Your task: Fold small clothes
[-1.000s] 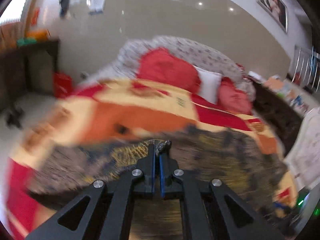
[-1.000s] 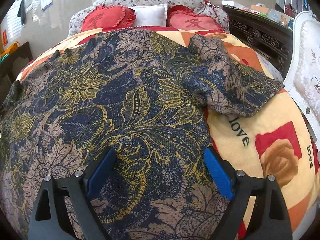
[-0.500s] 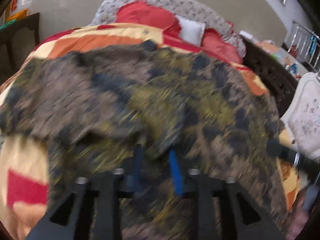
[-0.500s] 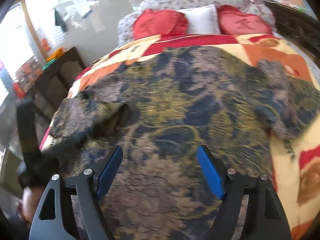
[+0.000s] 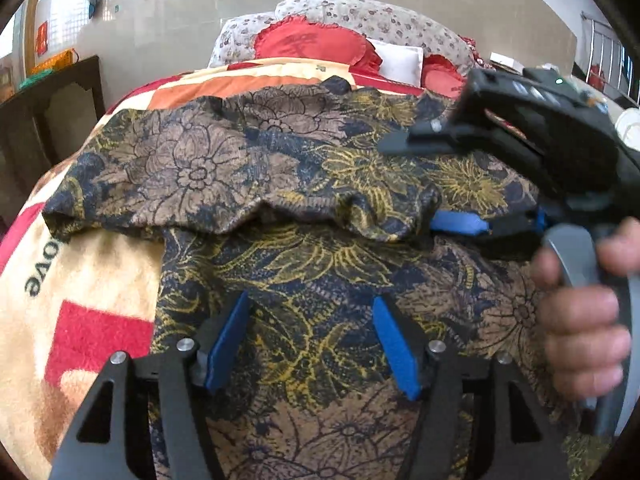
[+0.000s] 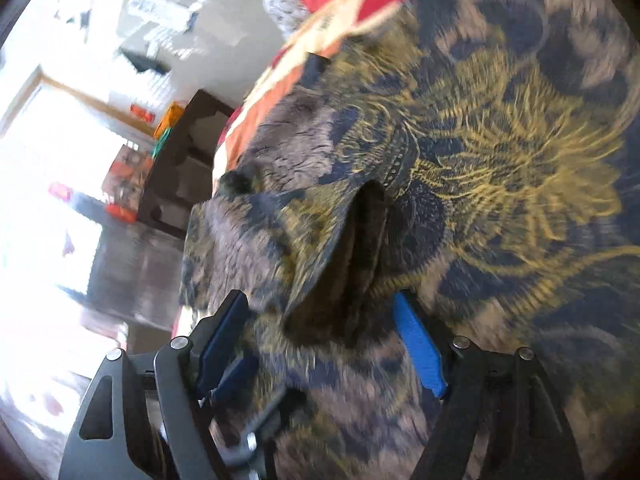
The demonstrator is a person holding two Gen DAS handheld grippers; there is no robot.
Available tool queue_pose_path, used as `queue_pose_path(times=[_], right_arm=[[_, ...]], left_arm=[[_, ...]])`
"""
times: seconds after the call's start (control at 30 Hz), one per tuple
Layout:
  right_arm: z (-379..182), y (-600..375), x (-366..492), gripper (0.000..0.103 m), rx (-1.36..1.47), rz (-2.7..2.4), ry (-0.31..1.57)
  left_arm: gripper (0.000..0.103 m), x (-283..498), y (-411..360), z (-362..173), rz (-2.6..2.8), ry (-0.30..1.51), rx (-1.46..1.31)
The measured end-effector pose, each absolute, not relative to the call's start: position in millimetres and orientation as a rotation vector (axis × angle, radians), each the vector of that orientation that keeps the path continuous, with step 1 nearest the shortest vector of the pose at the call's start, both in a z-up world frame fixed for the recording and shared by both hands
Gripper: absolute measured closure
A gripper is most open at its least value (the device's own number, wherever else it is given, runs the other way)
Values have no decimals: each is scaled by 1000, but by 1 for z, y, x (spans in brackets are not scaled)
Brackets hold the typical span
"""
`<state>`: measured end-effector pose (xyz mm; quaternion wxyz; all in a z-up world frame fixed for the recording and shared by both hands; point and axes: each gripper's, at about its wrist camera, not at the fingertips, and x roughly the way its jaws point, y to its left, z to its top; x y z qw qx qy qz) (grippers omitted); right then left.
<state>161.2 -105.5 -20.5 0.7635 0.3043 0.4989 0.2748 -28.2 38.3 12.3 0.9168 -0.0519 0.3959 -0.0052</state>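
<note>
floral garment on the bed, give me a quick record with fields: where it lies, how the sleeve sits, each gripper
garment: floral garment, spread on the blanket
sleeve: left sleeve folded across the body, cuff near the right gripper
left gripper: open over the garment, jaws just opened, nothing held
right gripper: open at the sleeve cuff, pads not pressing
right hand: on the handle

Home bedroom: bed (image 5: 100,264), red pillows (image 5: 312,44)

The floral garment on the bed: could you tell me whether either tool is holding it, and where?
Neither holds it: the left tool and right tool stand open over the floral garment.
</note>
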Motion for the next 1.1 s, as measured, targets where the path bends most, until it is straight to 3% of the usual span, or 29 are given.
queue_pose_path(times=[0.17,0.23,0.33,0.43,0.57,0.73,0.97,1.1], right_arm=[[-25,-110,178,21,823,578,1103],[-28,-111,180,49,864,597,1133],[-36,-107,177,74,866,642,1177],[-27,-107,171,87,781,614,1122],[9,-133,168,88,619,534,1019],[34,-189,172,88,330,280,1047],[32,-291,161,89,293,121,1079],[38,-298,154,89,208,109,1068]], left_arm=[[34,-29,42,12,-22,818,-135],[34,-29,42,12,-19,819,-126],[33,-28,42,12,-19,821,-123],[31,-28,42,11,-20,822,-125],[29,-27,41,11,-22,826,-121],[28,-27,41,10,-26,826,-124],[27,-27,41,10,-25,829,-120],[26,-26,39,11,-23,832,-113]])
